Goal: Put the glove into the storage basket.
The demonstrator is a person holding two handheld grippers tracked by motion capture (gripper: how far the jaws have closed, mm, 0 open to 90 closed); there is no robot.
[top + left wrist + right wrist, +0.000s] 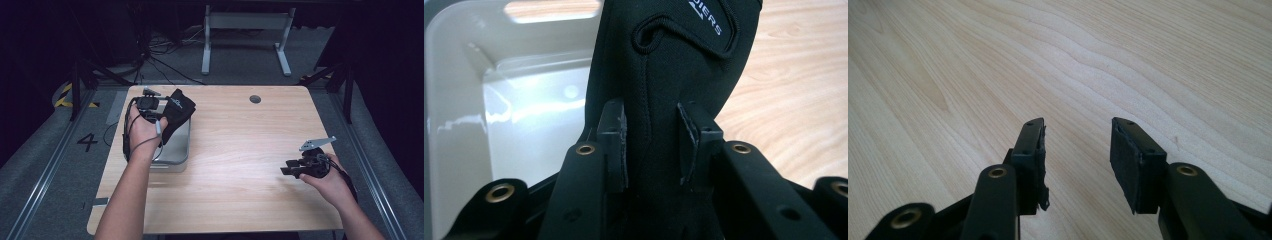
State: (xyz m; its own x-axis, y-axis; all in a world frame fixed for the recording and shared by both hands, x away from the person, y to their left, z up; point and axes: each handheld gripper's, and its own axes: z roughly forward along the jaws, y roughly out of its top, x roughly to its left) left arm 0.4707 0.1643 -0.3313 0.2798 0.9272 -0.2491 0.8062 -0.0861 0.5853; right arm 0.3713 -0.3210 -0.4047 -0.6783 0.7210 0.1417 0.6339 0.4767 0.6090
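Left gripper: jaws pinched on a black fabric glove, one pad pressing each side of a narrow fold of the cloth.
Held thing: the glove runs up and away from the pads; a stitched tab with white lettering shows near its far end.
Glove from above: in the high view the glove hangs from the left gripper at its right side, draped down over the far right corner of a tray.
Container: a shallow grey metal tray lies directly under and to the left of the left gripper's jaws, with glossy walls and a rounded rim.
Container contents: the visible part of the tray floor is bare and reflects light; the glove's lower edge overlaps the right wall, and whether any of it touches the floor cannot be told.
Left hand: wrapped around the gripper body above the tray, forearm coming up from the bottom edge.
Right gripper: jaws spread apart with nothing between the pads, bare wood showing through the gap.
Right gripper's place: the right gripper sits low over the table, well apart from tray and glove, jaws pointing toward them.
Right hand: closed around the gripper's body near the table's right edge.
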